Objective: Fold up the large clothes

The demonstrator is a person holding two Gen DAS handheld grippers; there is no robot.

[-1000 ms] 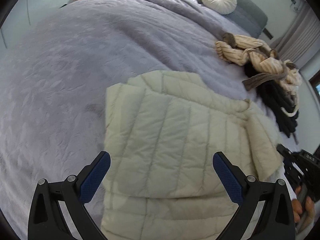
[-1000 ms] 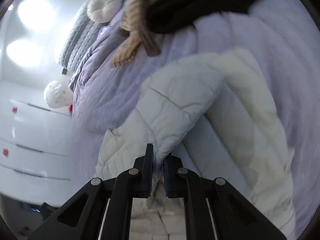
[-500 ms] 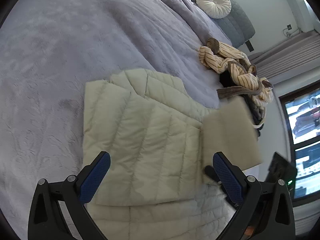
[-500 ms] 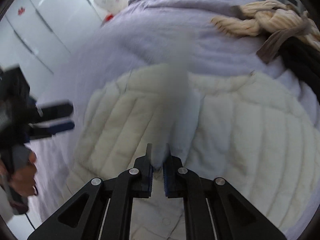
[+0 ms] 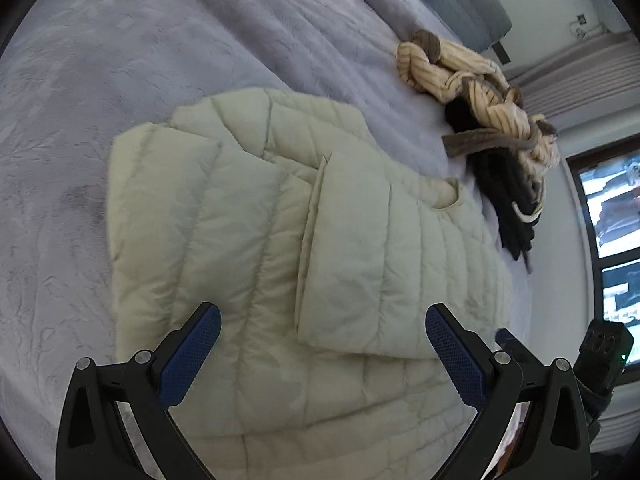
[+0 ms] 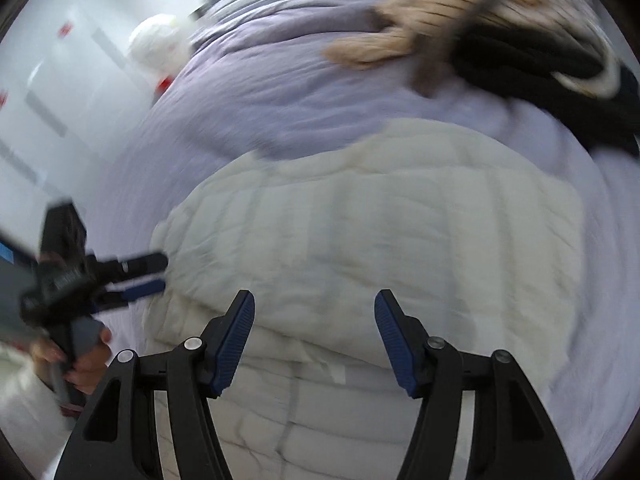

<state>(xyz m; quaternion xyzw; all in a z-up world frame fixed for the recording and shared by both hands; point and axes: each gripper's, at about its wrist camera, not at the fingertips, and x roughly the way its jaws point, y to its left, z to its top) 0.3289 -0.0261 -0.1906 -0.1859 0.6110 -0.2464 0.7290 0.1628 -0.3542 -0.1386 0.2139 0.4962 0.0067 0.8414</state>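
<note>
Jacket: a cream quilted jacket (image 5: 256,264) lies flat on the bed (image 5: 120,60), filling the middle of the left wrist view.
Folds done: both side parts appear turned in over the body. The right one lies as a neat panel (image 5: 384,264) from centre toward 3 o'clock; the left one shows as a stepped edge toward 10 o'clock.
Folds left: judging by its length, the jacket probably needs folding across, hem to collar, and perhaps a smoothing of the panels.
Progress: roughly halfway on this garment, by my reading.
Right tool: the right tool (image 6: 314,340) hovers over the jacket's near part with its jaws opening. Nothing is between them and the pads touch no cloth.
Left tool: the left tool (image 5: 320,354) is spread wide above the jacket's near edge, holding nothing.
Other clothes: a striped beige garment (image 5: 472,76) and a black one (image 5: 504,184) lie bunched together at 2 o'clock on the bed, well apart from the jacket and unfolded.
Overall: if that heap belongs to the task, most of the work remains.
Blur: the right wrist view is smeared, so fine seams there are unreadable.
</note>
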